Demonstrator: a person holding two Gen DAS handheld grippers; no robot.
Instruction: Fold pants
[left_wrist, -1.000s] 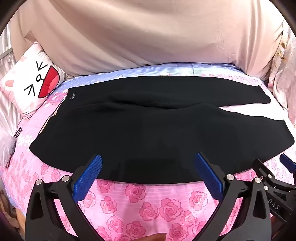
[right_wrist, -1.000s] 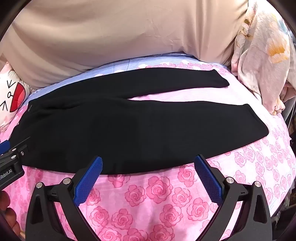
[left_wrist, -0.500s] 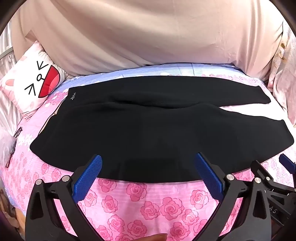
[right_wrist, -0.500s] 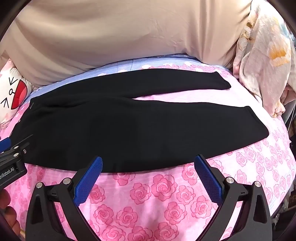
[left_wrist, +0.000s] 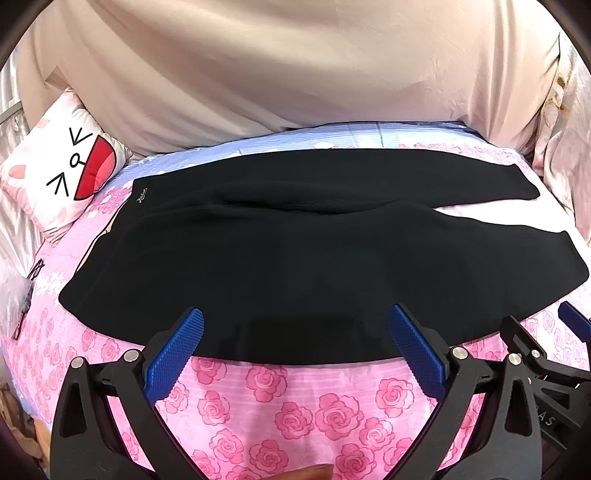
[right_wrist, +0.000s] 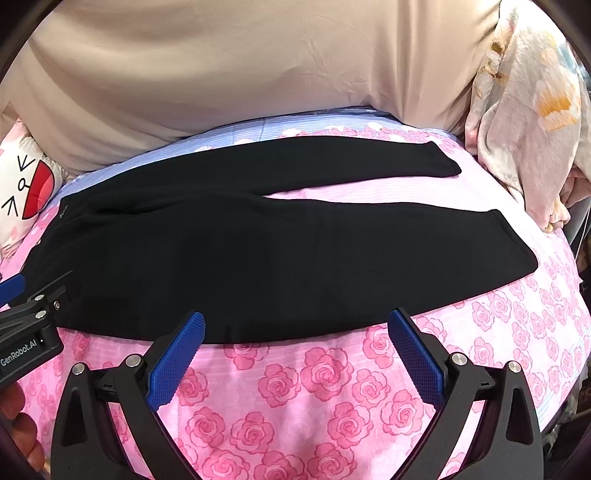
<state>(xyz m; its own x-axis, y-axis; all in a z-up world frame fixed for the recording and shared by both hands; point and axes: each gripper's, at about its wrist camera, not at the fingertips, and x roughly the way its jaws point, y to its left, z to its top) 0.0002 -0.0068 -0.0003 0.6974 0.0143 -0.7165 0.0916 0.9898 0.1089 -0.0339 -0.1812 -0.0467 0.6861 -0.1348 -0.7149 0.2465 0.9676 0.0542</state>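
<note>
Black pants (left_wrist: 314, 258) lie flat across the rose-print bed (left_wrist: 295, 406), legs splayed rightward. Left gripper (left_wrist: 295, 325) and right gripper (right_wrist: 295, 328), jaws apart, hover at the near hem edge; bare bedspread lies nearer.

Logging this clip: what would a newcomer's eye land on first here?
The black pants lie flat across the pink rose-print bedsheet, legs splayed toward the right. Both grippers, left and right, hover open at the near hem. A cartoon-face pillow sits far left.
</note>
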